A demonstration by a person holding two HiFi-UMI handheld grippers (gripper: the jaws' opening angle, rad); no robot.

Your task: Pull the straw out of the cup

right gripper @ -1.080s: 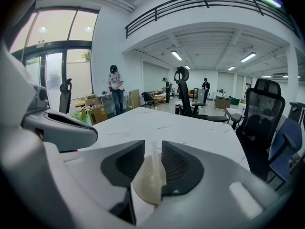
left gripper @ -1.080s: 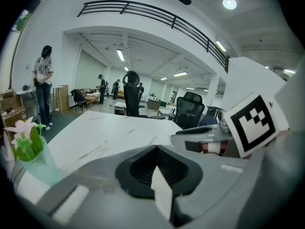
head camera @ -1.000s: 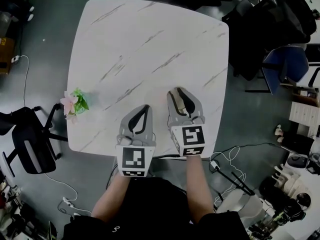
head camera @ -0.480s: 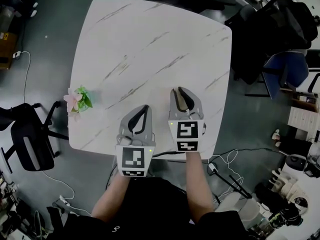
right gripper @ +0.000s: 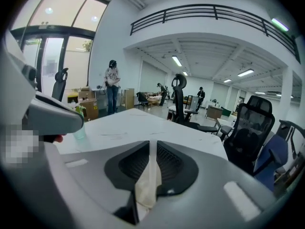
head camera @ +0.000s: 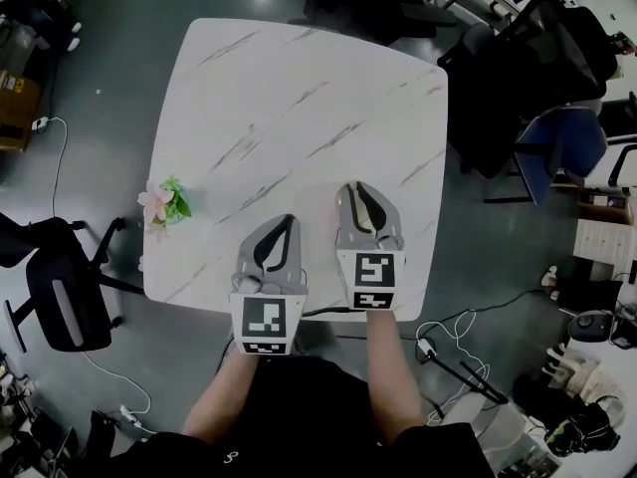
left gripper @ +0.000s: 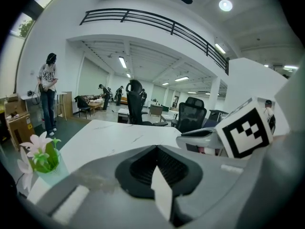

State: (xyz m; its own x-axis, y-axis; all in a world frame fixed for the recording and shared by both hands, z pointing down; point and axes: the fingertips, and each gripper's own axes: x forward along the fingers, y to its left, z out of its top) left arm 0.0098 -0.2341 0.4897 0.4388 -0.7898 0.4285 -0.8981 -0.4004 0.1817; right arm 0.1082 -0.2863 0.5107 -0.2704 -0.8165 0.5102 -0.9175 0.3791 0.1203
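A small green cup (head camera: 165, 207) with pink flowers and green leaves stands at the table's left edge. It also shows in the left gripper view, where the cup (left gripper: 45, 159) is low on the left, and faintly as the cup (right gripper: 80, 126) in the right gripper view. I see no separate straw. My left gripper (head camera: 288, 220) hovers over the near table edge, shut and empty, well right of the cup. My right gripper (head camera: 357, 186) is beside it and slightly farther forward. Its jaws are closing to a thin slit, with nothing between them.
The white marble table (head camera: 318, 98) carries only the cup. Black office chairs (head camera: 528, 58) and a blue chair (head camera: 562, 137) stand to the right, and another chair (head camera: 60, 287) is at the left. Cables lie on the floor. People stand far off in the hall.
The right gripper's jaws have narrowed. Both grippers stay over the near table edge, and the head view has shifted a little. The cup has not moved.
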